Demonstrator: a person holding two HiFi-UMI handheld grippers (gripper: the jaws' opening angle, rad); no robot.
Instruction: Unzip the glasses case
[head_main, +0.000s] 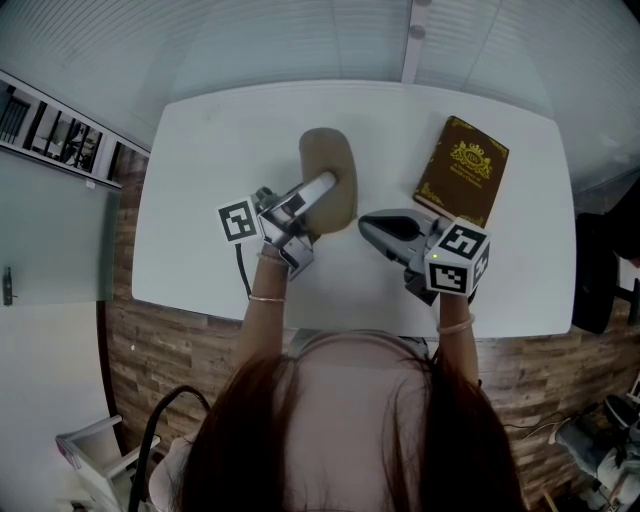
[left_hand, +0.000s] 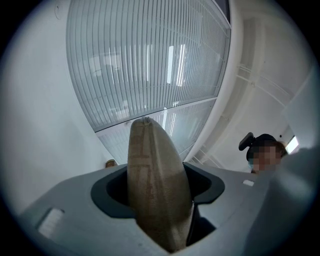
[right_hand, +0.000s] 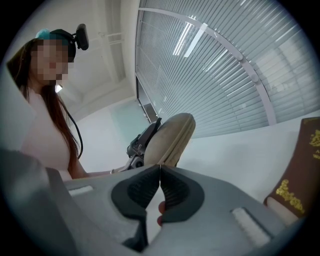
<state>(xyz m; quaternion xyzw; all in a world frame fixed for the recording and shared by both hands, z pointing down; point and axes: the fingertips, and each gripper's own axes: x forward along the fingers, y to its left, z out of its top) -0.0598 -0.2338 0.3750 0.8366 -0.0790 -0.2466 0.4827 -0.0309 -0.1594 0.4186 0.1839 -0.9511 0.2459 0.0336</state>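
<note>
The glasses case (head_main: 328, 175), a tan oval one, is over the middle of the white table (head_main: 200, 200), and the left gripper (head_main: 322, 188) is clamped on its near end. In the left gripper view the case stands on its edge between the two dark pads (left_hand: 109, 192), which press on both its sides, and its far end points away and somewhat upward. The right gripper (head_main: 368, 226) has its jaws closed together, tip against tip. These tips are just beside the near right edge of the case; I cannot tell if they touch it. A brown book (head_main: 462, 170) lies on the table further right, apart from the case.
</note>
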